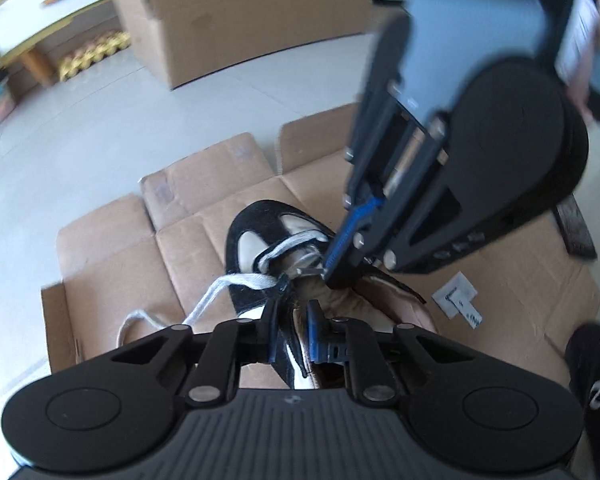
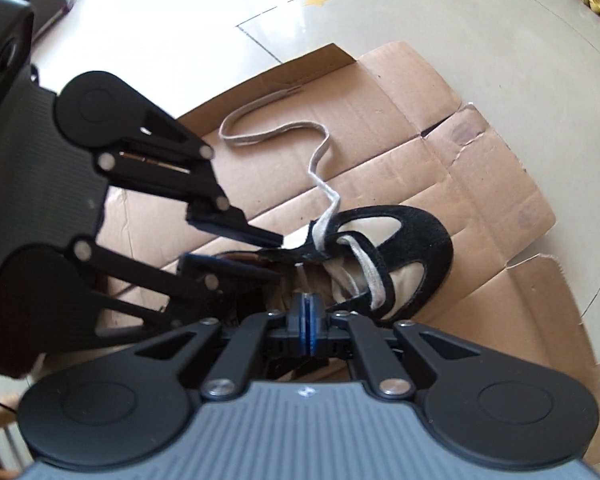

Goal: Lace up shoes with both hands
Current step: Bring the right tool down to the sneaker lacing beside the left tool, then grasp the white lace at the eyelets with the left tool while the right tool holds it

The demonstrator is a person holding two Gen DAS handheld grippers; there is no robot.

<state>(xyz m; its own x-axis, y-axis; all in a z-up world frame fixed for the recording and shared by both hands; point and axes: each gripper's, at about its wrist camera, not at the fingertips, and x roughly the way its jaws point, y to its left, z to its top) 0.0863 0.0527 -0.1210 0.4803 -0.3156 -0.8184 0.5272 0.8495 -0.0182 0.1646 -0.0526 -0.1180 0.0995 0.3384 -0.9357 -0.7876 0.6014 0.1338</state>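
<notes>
- A black and beige shoe (image 2: 384,264) lies on flattened cardboard (image 2: 480,184) on the floor.
- Its pale lace (image 2: 320,160) trails loose.
- Left tongs (image 1: 290,320) nearly closed on the shoe's black edge; right tongs (image 2: 308,320) closed on the lace tip.

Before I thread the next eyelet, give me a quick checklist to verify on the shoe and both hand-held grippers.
1. Shoe sits upright on the cardboard: ok.
2. Left hand-held gripper clamped on the eyelet flap: ok.
3. Right hand-held gripper shut on the lace tip: ok.
4. Other lace end lies loose, unknotted: ok.
5. Next eyelet in plain sight: cannot tell, it is hidden.
</notes>
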